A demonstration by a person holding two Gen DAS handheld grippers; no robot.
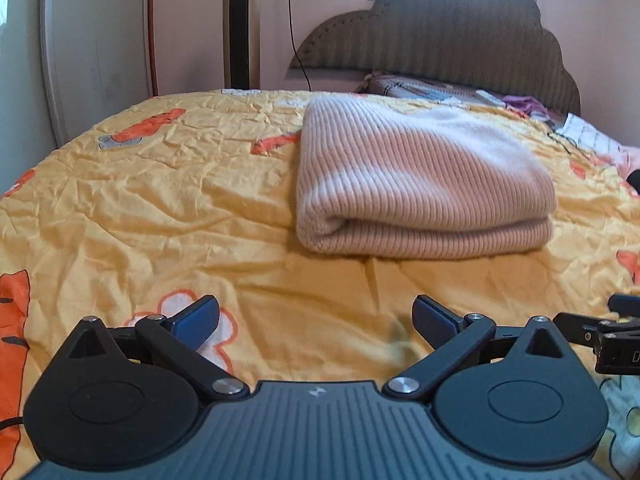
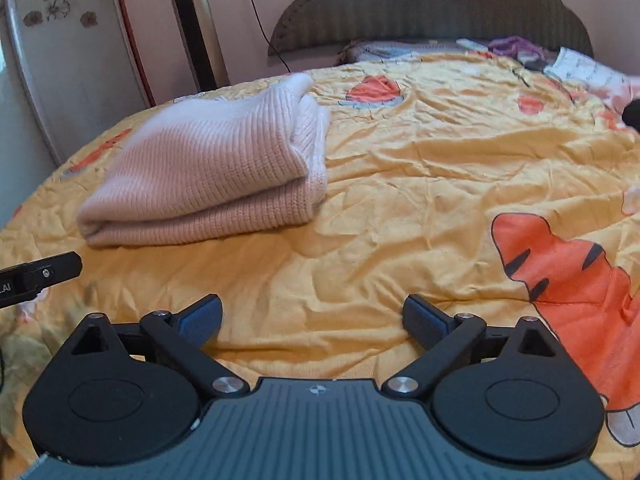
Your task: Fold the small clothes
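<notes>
A pale pink ribbed knit garment (image 1: 416,184) lies folded into a thick rectangle on the yellow cartoon bedspread (image 1: 168,200). In the right wrist view the garment (image 2: 208,168) lies at the left, its folded edge facing me. My left gripper (image 1: 316,320) is open and empty, hovering over the bedspread a short way in front of the garment. My right gripper (image 2: 312,318) is open and empty, over bare bedspread (image 2: 440,184) to the right of the garment. Part of the right gripper (image 1: 600,336) shows at the right edge of the left wrist view.
A grey padded headboard (image 1: 460,36) stands at the far end, with pillows and small items (image 2: 516,50) below it. A tower fan (image 1: 242,24) and a white wardrobe (image 1: 92,40) stand at the left wall. A dark object (image 2: 632,114) lies at the right edge.
</notes>
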